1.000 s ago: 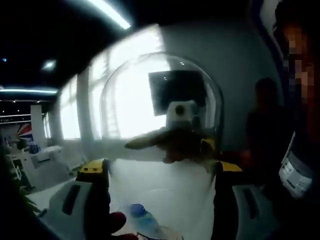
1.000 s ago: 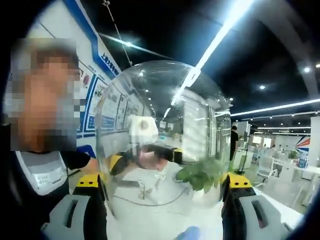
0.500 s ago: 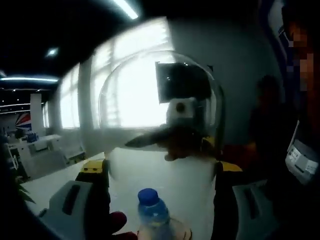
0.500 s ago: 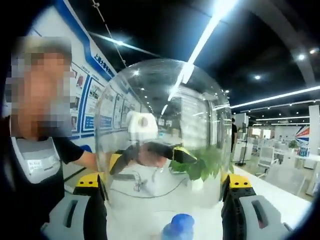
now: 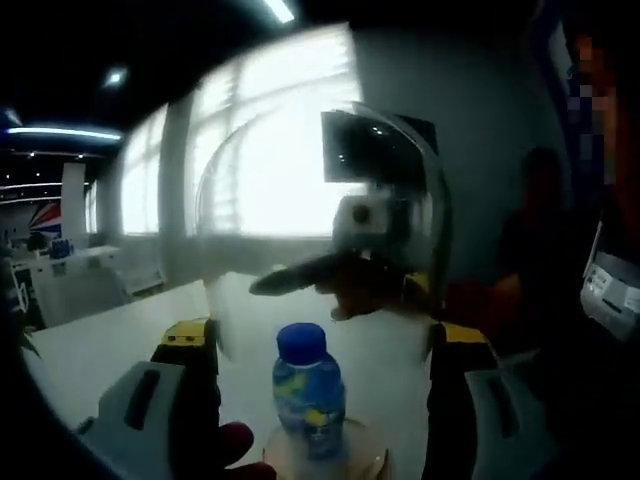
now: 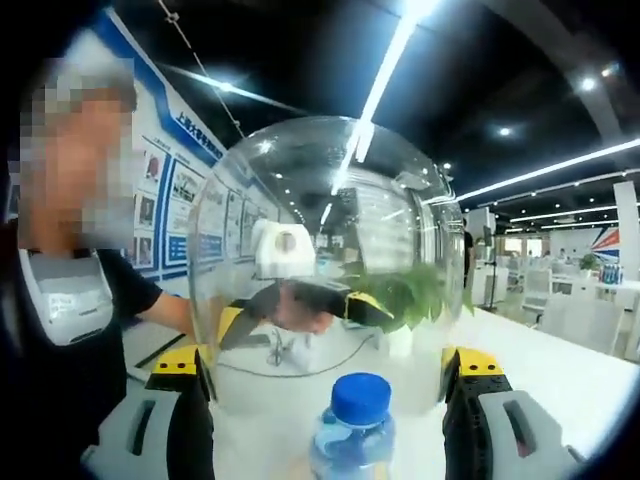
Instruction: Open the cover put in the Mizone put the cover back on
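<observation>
Each claw has grey moulded jaws capped in yellow with black inner faces: left claw point(image 5: 320, 345); right claw point(image 6: 328, 365); the person point(image 6: 60, 330) wears a black short-sleeved top with a white badge.

Surface: a white table point(image 5: 120, 340) point(image 6: 560, 370), plain and pale, stretching away toward the room behind.
Base: a round, light-coloured disc point(image 5: 372, 462) lies flat on the table at about 6 o'clock in the left gripper view.
Bottle: a bottle point(image 5: 308, 392) point(image 6: 352, 432) with a blue cap stands upright on that disc.
Cable: in the right gripper view, a thin dark cable point(image 6: 300, 372) curves over the tabletop near the centre.
</observation>
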The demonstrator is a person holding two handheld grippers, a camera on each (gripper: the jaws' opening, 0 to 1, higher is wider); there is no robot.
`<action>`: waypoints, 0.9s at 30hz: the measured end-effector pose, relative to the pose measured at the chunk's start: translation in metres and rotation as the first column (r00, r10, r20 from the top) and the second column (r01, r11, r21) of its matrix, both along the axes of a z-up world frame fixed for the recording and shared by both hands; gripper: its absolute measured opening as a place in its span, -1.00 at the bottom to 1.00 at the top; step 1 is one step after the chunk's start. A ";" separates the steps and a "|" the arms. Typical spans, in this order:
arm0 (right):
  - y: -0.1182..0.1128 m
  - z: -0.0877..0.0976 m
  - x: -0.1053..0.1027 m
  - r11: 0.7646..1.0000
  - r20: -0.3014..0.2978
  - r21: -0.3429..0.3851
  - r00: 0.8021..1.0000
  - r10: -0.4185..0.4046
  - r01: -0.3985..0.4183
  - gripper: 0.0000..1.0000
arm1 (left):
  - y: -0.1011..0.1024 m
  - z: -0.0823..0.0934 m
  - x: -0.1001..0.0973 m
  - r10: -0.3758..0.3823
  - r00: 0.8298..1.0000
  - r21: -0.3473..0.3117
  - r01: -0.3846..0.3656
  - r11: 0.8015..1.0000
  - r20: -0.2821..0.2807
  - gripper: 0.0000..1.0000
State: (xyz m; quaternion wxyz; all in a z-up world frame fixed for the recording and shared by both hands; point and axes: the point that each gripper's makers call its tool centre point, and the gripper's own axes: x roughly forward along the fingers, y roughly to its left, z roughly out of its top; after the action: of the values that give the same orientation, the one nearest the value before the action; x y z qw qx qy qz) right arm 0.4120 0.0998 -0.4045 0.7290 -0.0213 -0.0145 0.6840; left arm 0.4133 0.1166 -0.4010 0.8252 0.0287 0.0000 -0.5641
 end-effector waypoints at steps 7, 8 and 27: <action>0.002 -0.029 0.005 1.000 -0.008 -0.029 1.000 -0.005 0.005 0.79 | 0.001 -0.029 0.003 0.000 1.000 0.017 0.000 1.000 -0.022 0.41; 0.003 -0.034 0.006 0.999 -0.014 -0.036 1.000 -0.006 0.006 0.79 | 0.001 -0.035 0.004 0.001 0.999 0.023 0.000 1.000 -0.032 0.41; 0.011 -0.096 0.014 0.997 -0.045 -0.083 0.999 -0.002 -0.002 0.79 | 0.007 -0.096 0.014 0.028 0.997 0.079 -0.022 0.997 -0.075 0.42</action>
State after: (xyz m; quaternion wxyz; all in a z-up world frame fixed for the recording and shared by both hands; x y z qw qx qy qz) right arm 0.4262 0.1104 -0.5001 0.7275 -0.0363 0.0302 0.6845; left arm 0.4273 0.1240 -0.4965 0.8299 0.0395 0.0539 -0.5539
